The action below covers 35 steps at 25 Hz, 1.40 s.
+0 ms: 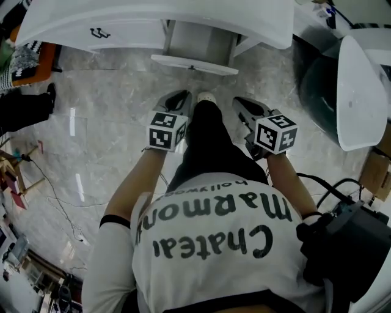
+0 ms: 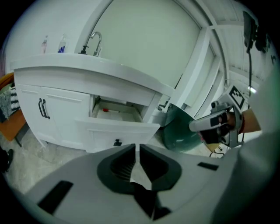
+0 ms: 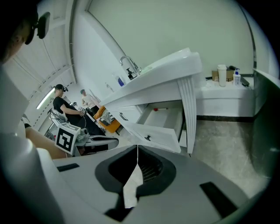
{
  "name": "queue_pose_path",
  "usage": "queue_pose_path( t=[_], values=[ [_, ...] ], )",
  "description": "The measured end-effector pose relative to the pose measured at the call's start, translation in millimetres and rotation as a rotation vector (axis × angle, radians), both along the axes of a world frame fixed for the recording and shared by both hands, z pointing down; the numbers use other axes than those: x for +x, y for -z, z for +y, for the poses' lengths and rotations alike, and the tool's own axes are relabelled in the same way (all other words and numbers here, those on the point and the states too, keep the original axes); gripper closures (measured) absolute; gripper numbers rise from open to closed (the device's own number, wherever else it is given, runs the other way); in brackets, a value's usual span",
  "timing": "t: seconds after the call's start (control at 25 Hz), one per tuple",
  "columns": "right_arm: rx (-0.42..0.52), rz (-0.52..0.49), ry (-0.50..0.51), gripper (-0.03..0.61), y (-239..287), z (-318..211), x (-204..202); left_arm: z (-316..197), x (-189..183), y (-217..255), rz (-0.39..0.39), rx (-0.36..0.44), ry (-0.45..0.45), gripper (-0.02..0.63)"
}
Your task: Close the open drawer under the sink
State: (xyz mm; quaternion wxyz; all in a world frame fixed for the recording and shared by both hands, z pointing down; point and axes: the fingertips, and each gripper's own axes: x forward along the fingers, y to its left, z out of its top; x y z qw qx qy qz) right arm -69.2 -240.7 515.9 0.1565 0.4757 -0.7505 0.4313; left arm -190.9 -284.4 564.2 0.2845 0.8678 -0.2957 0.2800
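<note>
The white drawer [image 1: 194, 63] under the sink counter [image 1: 153, 18] stands pulled out, its front panel carrying a small black handle [image 2: 117, 142]. The same drawer [image 3: 155, 131] appears in the right gripper view, with a small red item inside at the back. Both grippers hang a little short of it, over the marble floor. My left gripper [image 1: 182, 95] is shut with nothing in it, its jaws [image 2: 137, 147] aimed at the drawer front. My right gripper [image 1: 242, 101] is also shut and empty, its tips [image 3: 138, 147] meeting just below the drawer.
The person's dark-trousered leg and shoe [image 1: 206, 98] stand between the grippers. A dark green tub [image 1: 317, 85] with a white lid [image 1: 360, 92] sits at the right. Cabinet doors with black handles [image 1: 99, 33] lie left of the drawer. Other people [image 3: 65, 107] sit far left.
</note>
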Motion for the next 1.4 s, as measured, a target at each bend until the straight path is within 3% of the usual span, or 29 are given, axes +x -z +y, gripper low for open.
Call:
queue_pose_path(
  t=[0.16, 0.28, 0.4, 0.56, 0.72, 1.08, 1.4],
  values=[
    [-0.063, -0.031, -0.052, 0.566, -27.8, 2.6, 22.9, -9.0, 3.2, -32.0, -0.046, -0.022, -0.003, 0.6],
    [-0.096, -0.05, -0.103, 0.566, -44.3, 2.8, 42.7, -18.4, 9.3, -55.3, -0.056, -0.053, 0.009, 0.485],
    [-0.13, -0.045, -0.132, 0.566, -58.0, 6.1, 63.0, -28.4, 16.3, -75.5, -0.1, -0.064, 0.029, 0.471],
    [-0.166, -0.037, -0.134, 0.566, -74.8, 7.2, 74.8, -47.7, 21.2, -102.4, -0.155, -0.061, 0.049, 0.468],
    [-0.195, -0.045, -0.13, 0.566, -86.8, 10.4, 76.5, -60.4, 25.4, -120.9, -0.159, -0.07, 0.07, 0.468],
    [-0.241, -0.17, -0.209, 0.566, -115.9, 3.1, 58.0, -80.1, 16.4, -132.3, -0.197, -0.003, 0.076, 0.492],
    [-0.262, -0.177, -0.228, 0.566, -127.4, 2.5, 68.3, -85.3, 21.2, -134.4, -0.181, -0.012, 0.112, 0.49]
  ],
)
